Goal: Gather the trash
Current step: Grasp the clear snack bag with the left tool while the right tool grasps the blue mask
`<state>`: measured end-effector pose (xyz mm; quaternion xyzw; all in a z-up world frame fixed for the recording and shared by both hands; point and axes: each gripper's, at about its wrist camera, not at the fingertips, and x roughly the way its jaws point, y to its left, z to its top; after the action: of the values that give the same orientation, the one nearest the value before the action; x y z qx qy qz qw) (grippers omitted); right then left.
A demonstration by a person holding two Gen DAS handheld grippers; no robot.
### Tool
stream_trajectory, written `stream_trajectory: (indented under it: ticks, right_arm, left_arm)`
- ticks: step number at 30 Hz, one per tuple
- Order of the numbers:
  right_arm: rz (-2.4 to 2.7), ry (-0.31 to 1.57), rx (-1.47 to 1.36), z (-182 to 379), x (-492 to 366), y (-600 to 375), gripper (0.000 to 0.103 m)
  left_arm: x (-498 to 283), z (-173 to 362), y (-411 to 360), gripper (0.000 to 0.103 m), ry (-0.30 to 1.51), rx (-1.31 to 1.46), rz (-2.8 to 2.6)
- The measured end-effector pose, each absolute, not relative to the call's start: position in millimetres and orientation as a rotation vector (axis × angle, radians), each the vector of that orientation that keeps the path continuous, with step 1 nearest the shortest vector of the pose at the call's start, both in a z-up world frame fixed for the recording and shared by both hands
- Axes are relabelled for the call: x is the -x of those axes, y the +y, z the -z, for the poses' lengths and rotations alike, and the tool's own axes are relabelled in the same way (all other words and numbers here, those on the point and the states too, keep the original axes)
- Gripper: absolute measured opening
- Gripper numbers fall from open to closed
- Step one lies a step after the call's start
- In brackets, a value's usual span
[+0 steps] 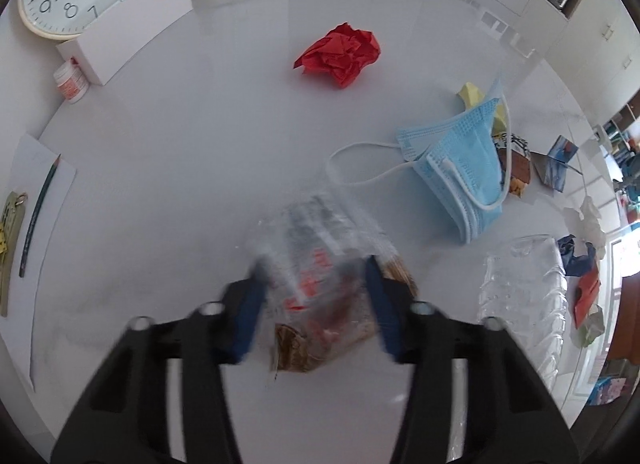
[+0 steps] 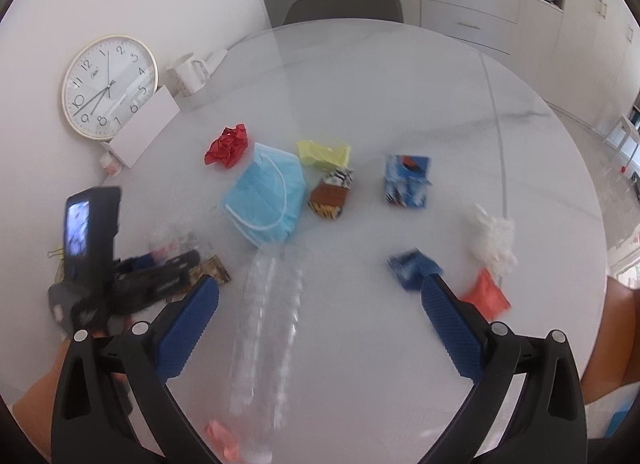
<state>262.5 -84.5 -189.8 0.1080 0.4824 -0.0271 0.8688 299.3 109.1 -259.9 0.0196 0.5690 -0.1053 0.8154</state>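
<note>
The white table (image 2: 400,84) has a big bare part at the far side, past the trash, with room to move. The middle is crowded: a red paper ball (image 2: 227,149), a blue mask (image 2: 266,197) and a yellow scrap (image 2: 323,153) lie close together. A clear plastic bottle (image 2: 268,328) lies near the front, maybe flattened, but it is blurry. A clock (image 2: 108,87), a mug (image 2: 188,74) and a white box (image 2: 146,129) block the left edge.

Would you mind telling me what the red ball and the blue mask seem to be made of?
Red ball: probably thin paper or tissue, matte, with sharp crumpled creases. Blue mask: likely soft non-woven fabric, matte, with pleats and white elastic loops.
</note>
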Motion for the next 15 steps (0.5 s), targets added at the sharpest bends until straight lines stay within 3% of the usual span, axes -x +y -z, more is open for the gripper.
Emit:
stream_trajectory:
  ticks: [6,11,15]
  right_arm:
    - [0.023,1.068,-0.293,219,-331,-69,0.101]
    - [0.035,1.113,-0.314,243,-382,-52,0.1]
    - [0.028,1.19,-0.282,268,-412,-40,0.081]
  left_arm:
    - [-301,257,122,0.025,1.224,0.01,0.25]
    - [-299,248,137,0.024,1.191,0.042,0.268]
    - [-293,233,147,0.024,1.153,0.044,0.286]
